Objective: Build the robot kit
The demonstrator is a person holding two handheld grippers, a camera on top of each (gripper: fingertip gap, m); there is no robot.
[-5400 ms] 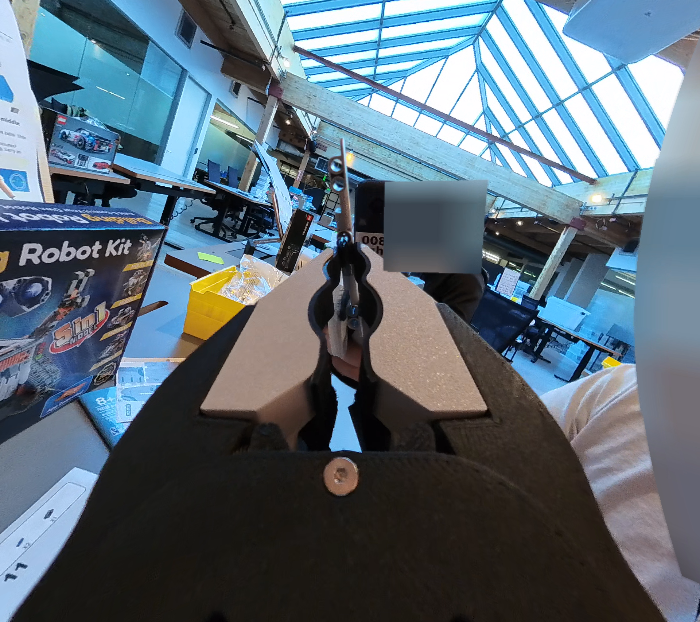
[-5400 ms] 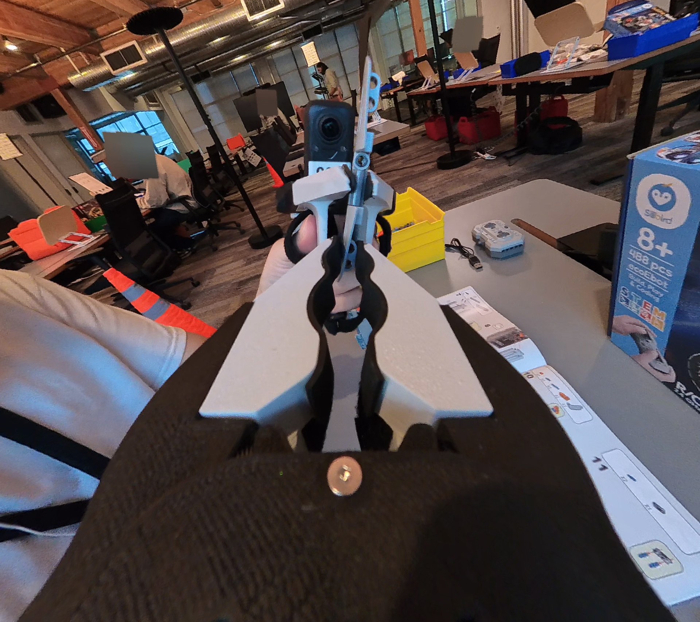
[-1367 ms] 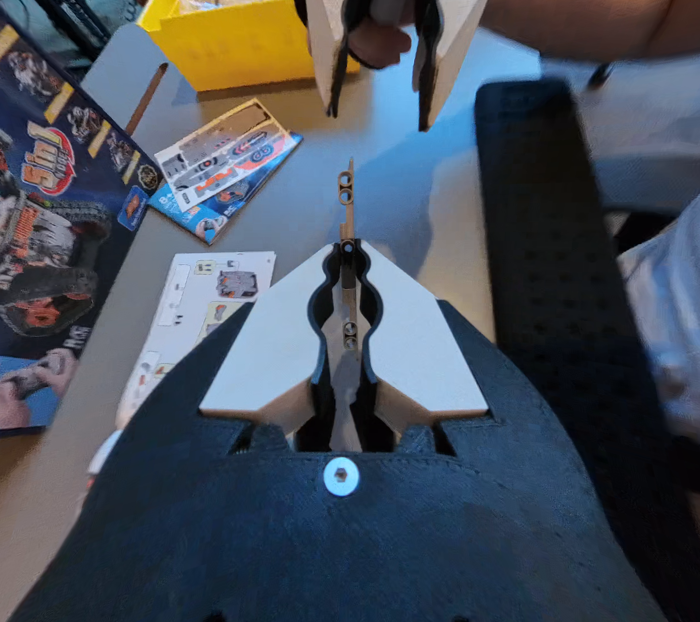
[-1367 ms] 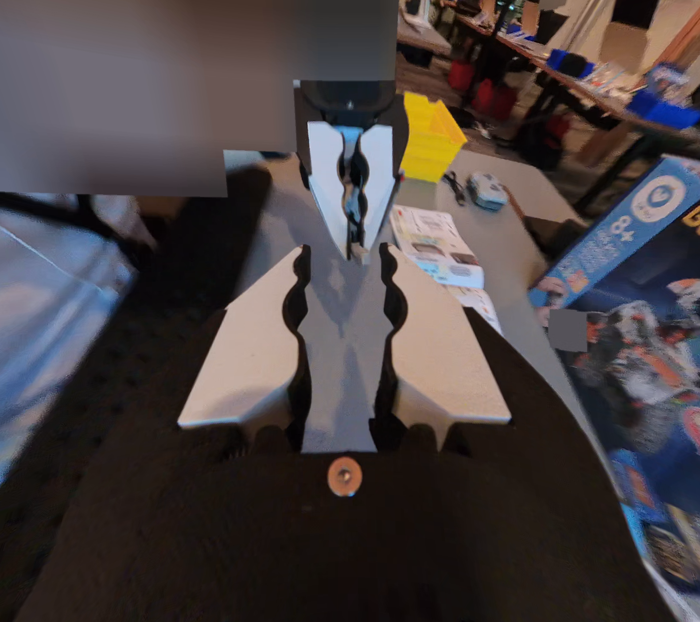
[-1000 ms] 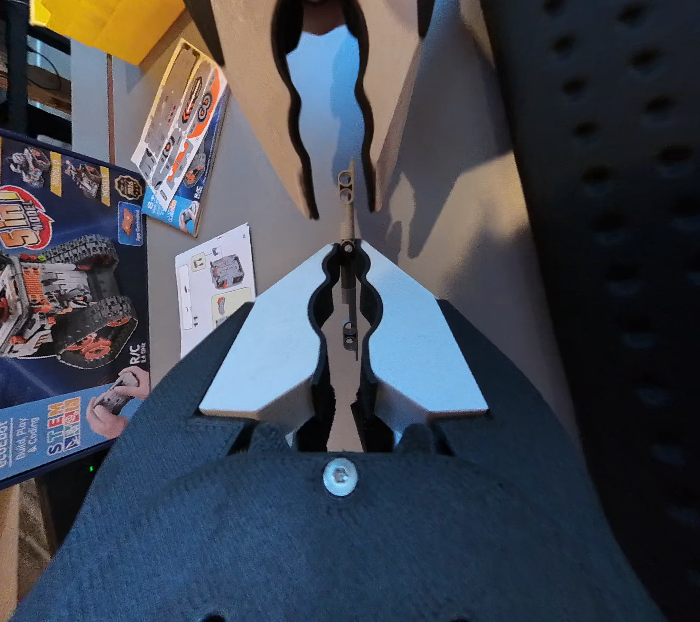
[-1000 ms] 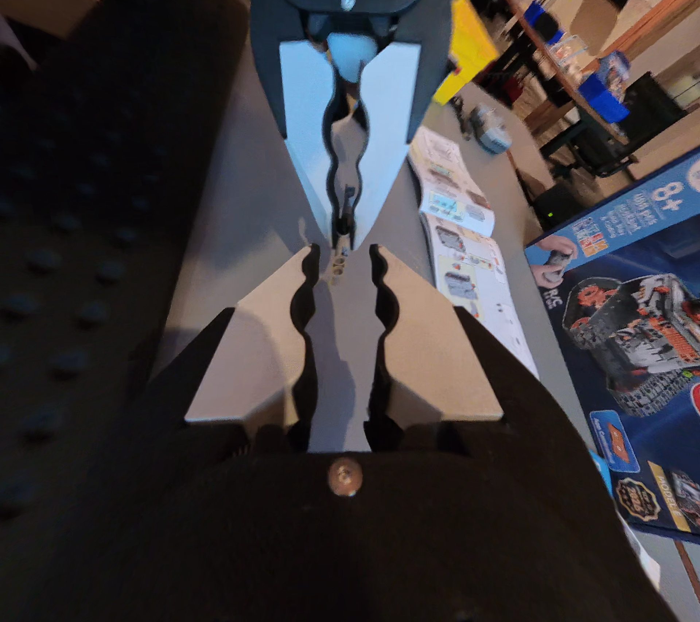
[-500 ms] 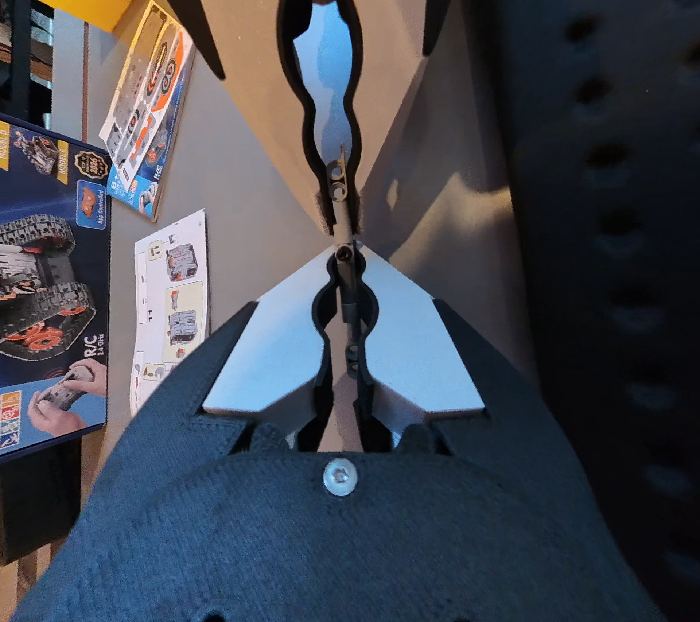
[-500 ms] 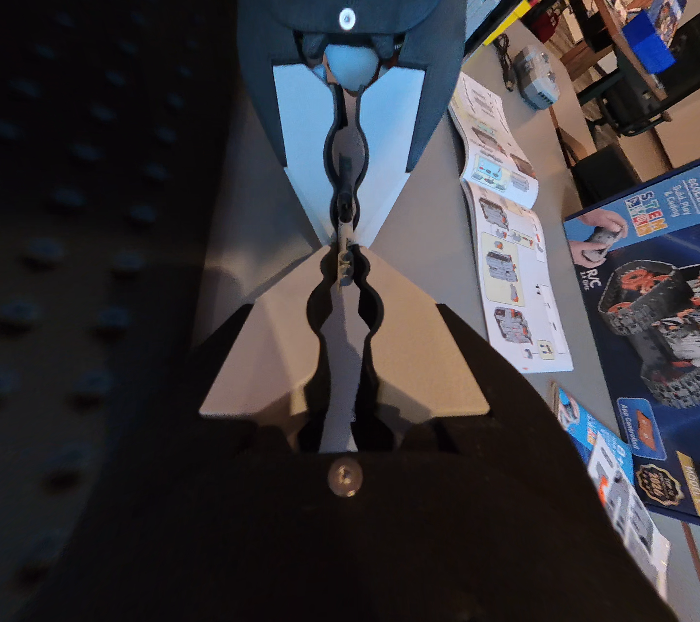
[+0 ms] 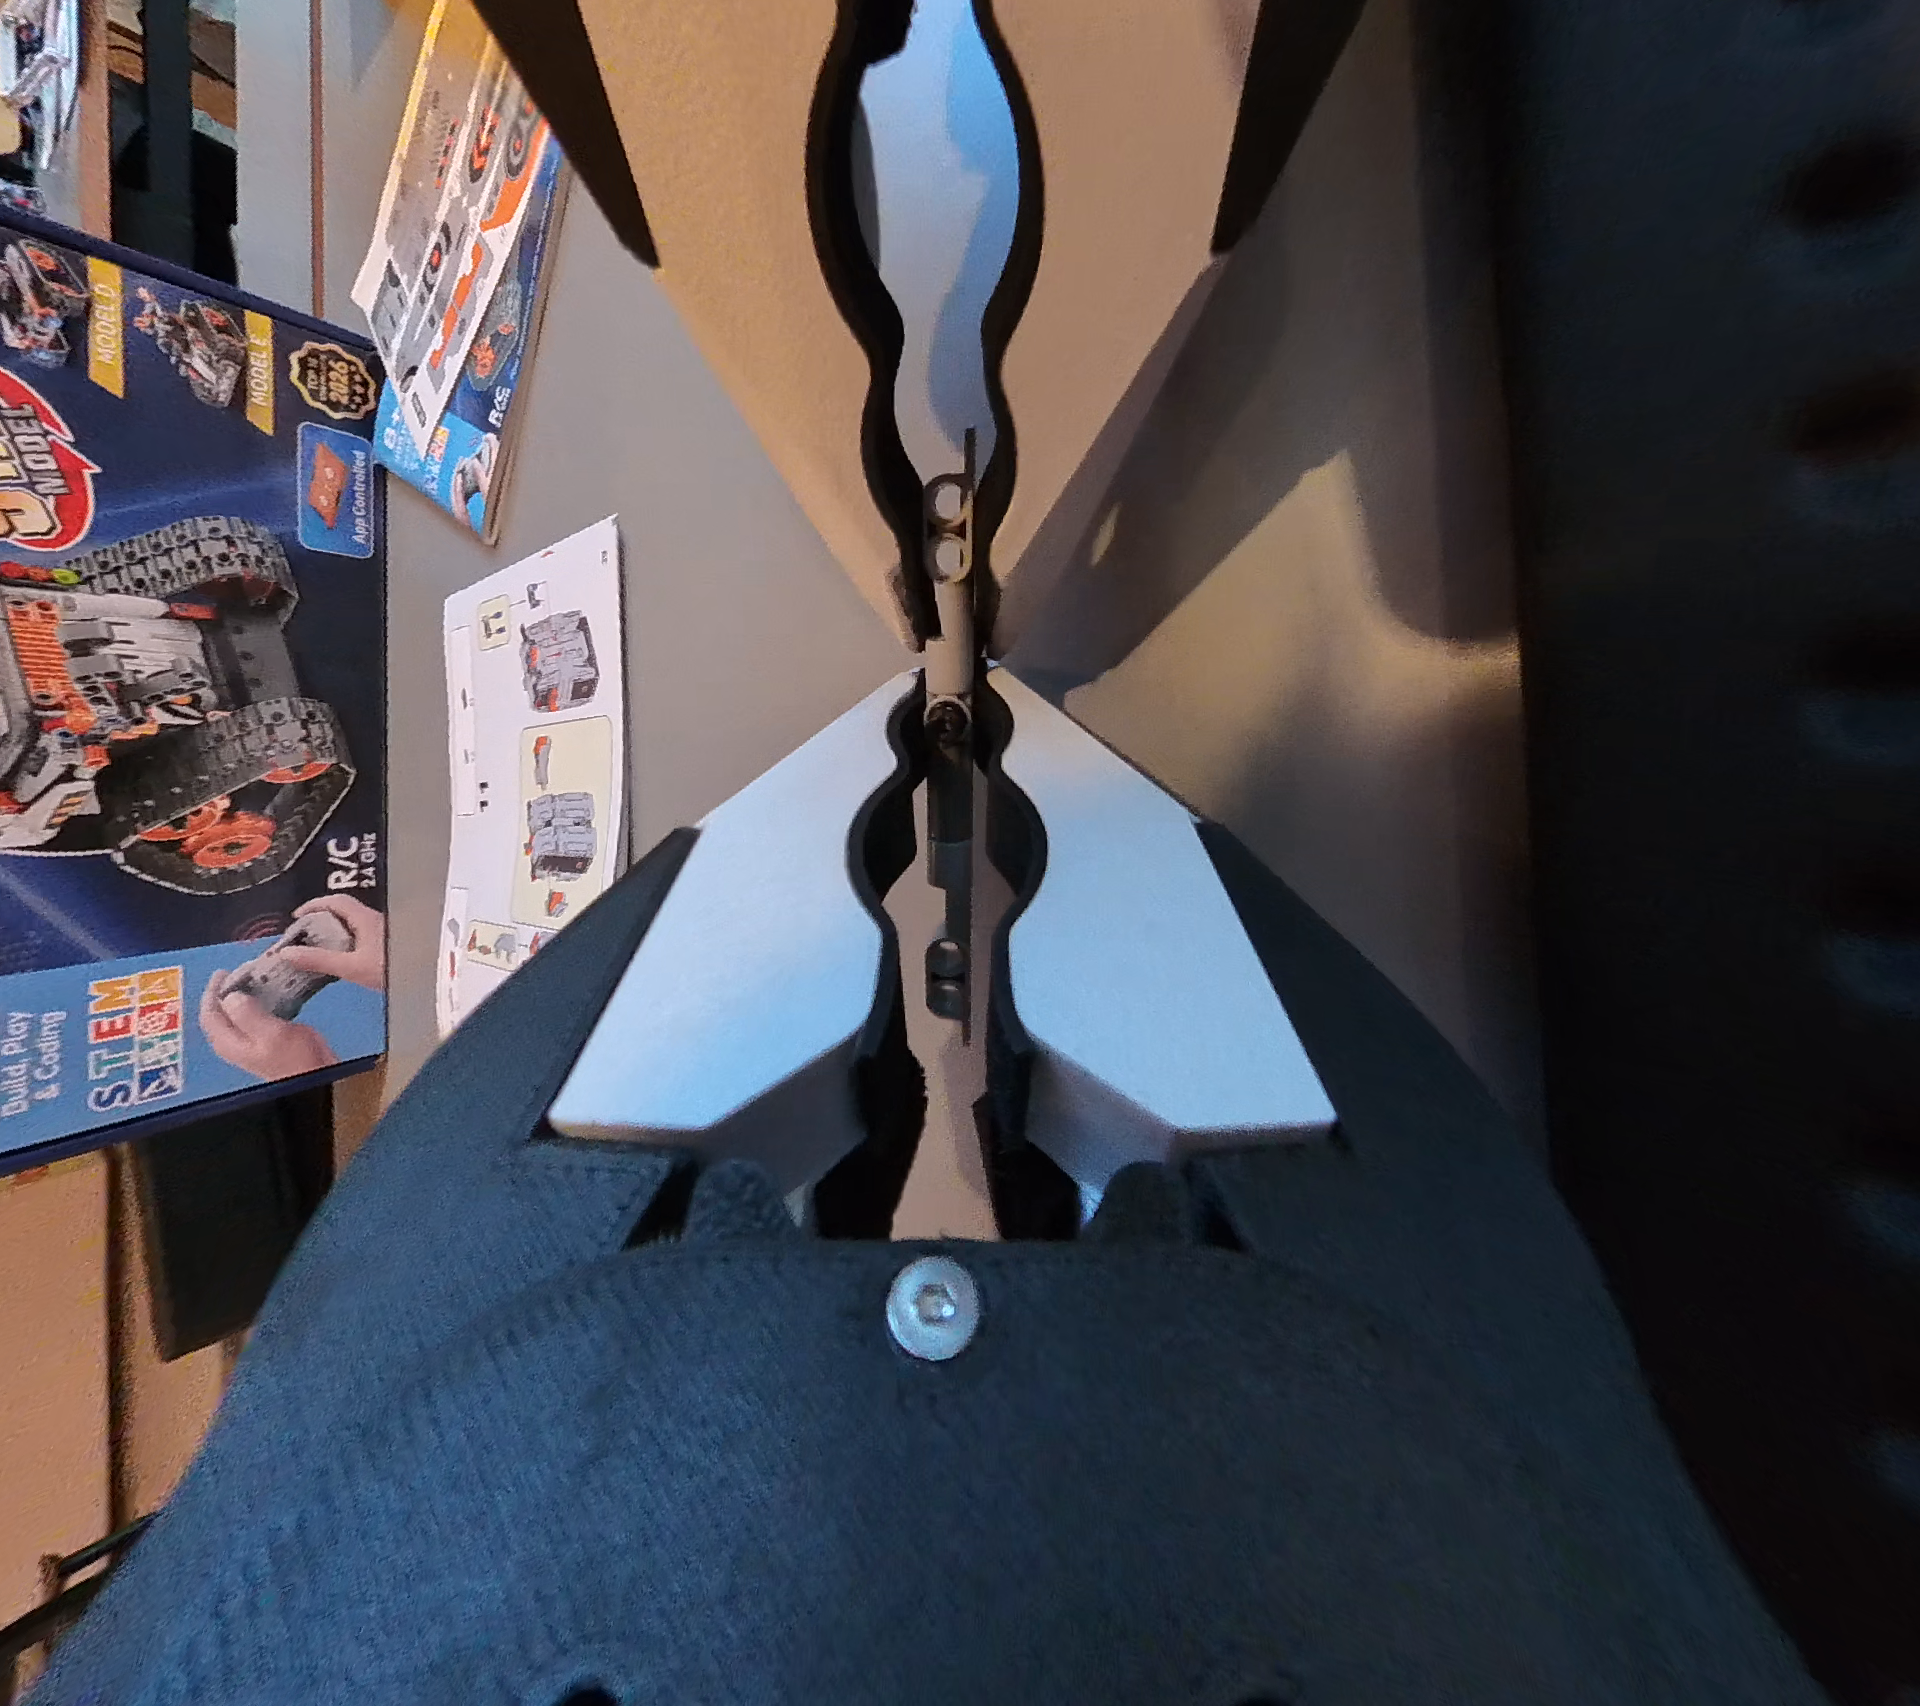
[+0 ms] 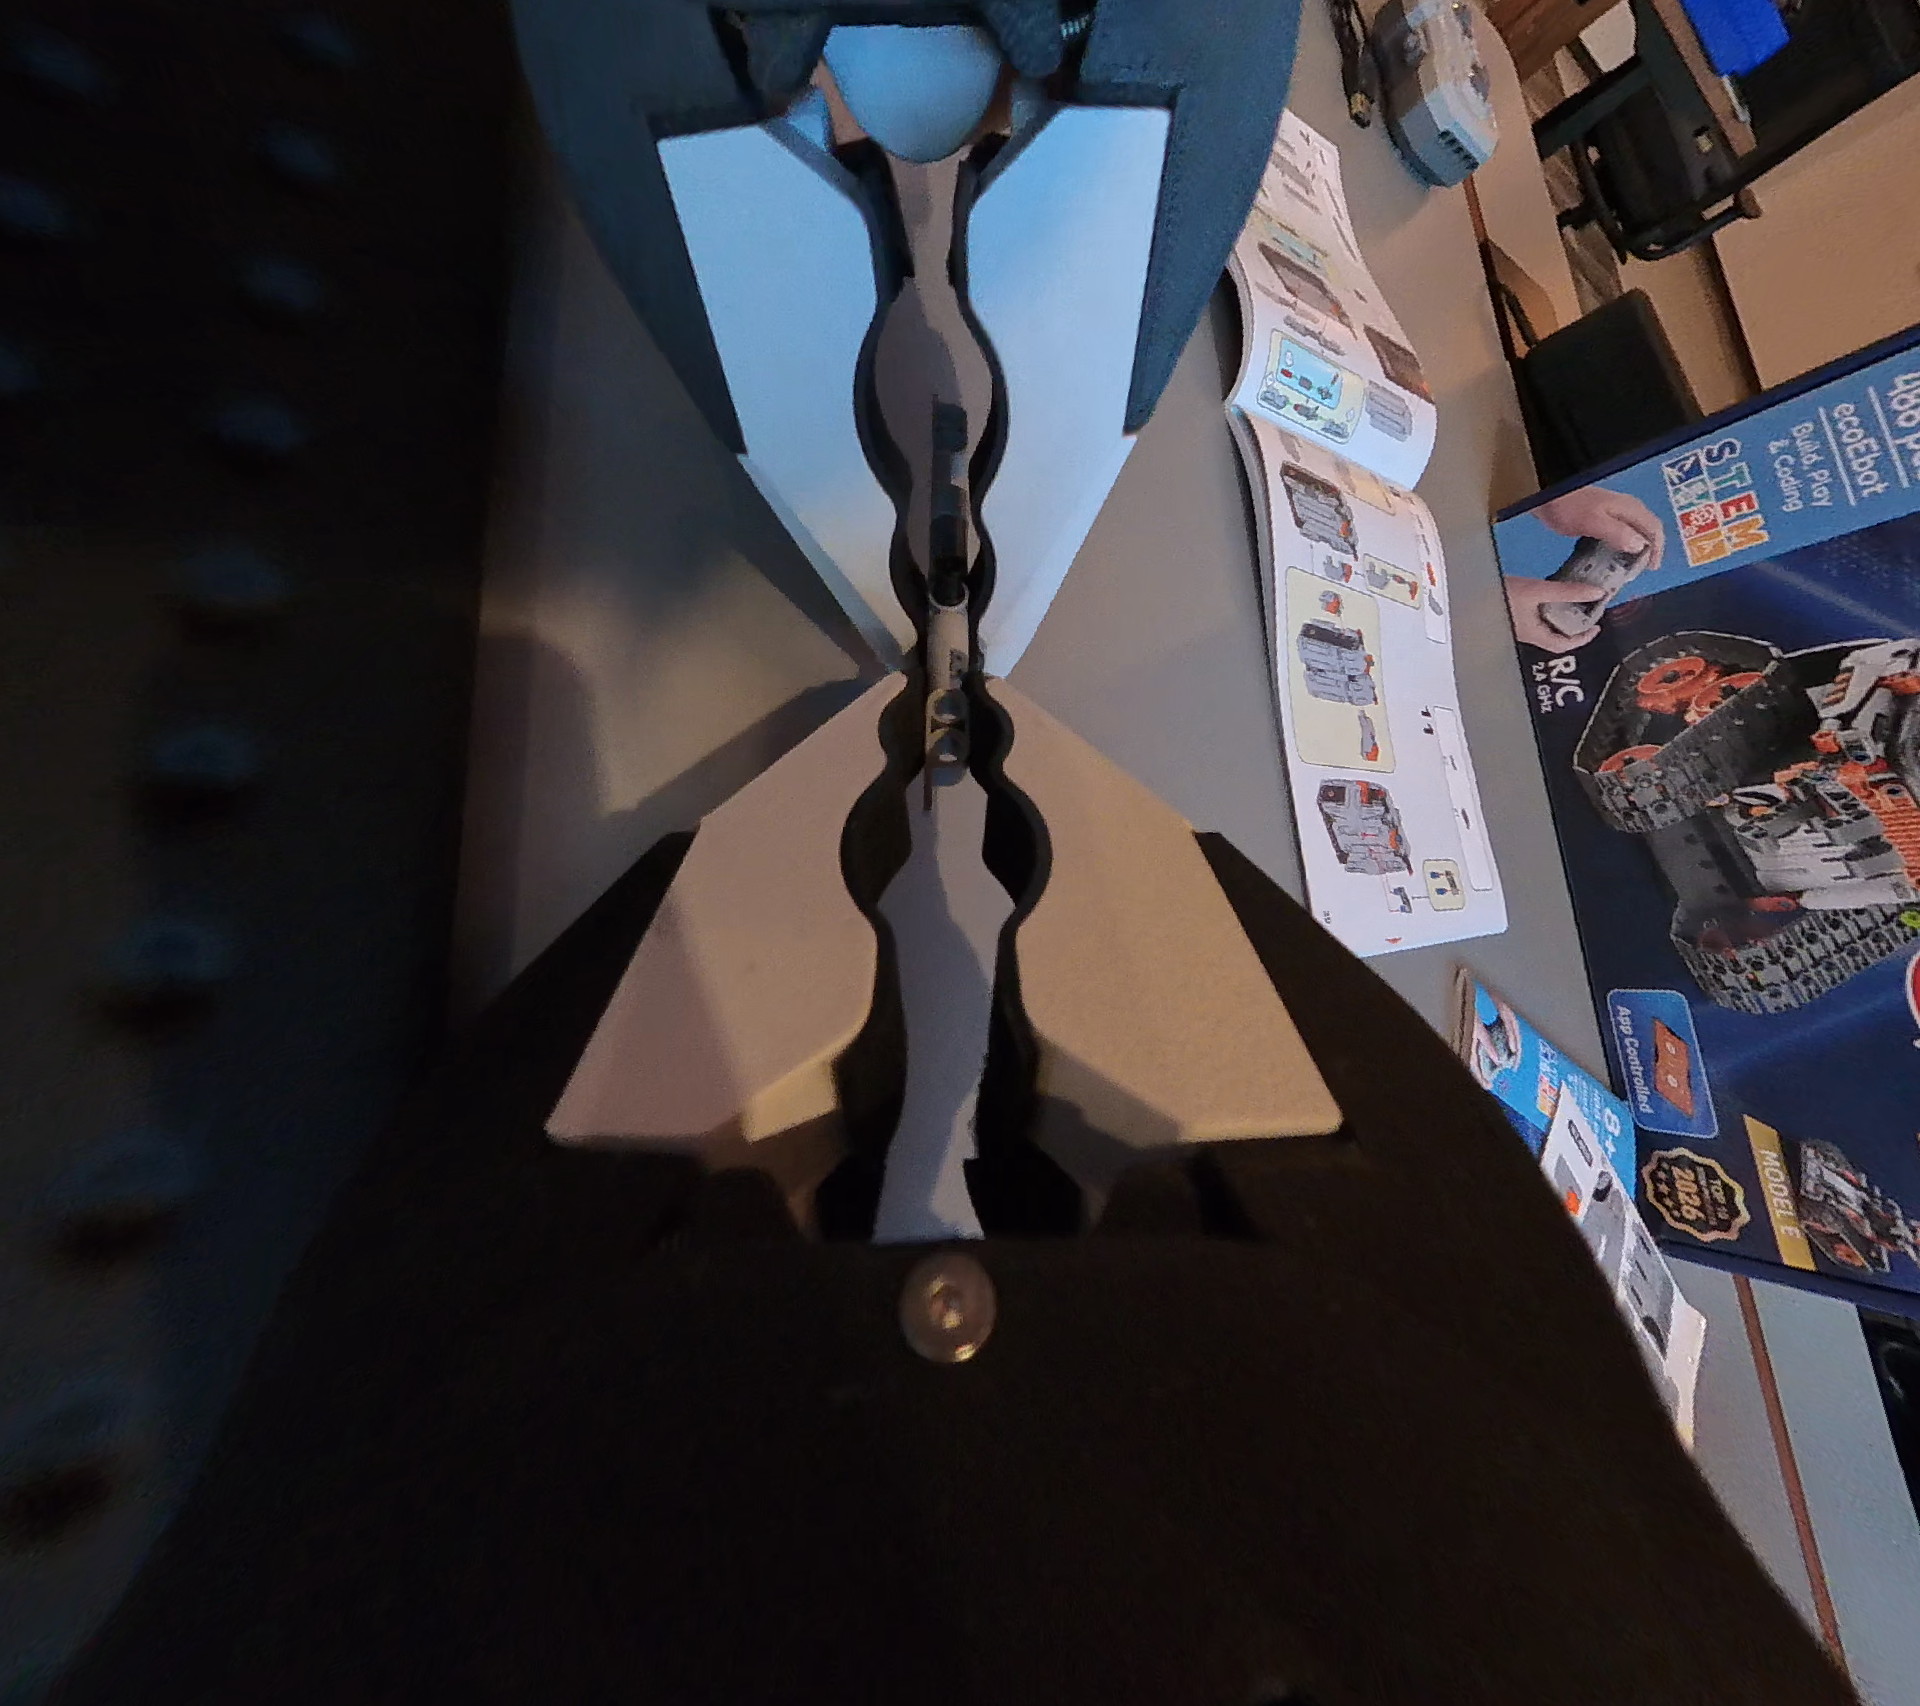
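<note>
A thin holed beam (image 9: 948, 617) is pinched tip-to-tip by the left gripper (image 9: 948, 688) and right gripper (image 10: 943, 688), jaws nearly closed; glossy printed box (image 9: 187, 680) left.

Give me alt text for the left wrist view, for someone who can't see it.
Two grippers meet tip to tip above a grey table, both shut on one thin grey building strip: the left gripper below, the right gripper above. A toy kit box and leaflets lie at left.
</note>
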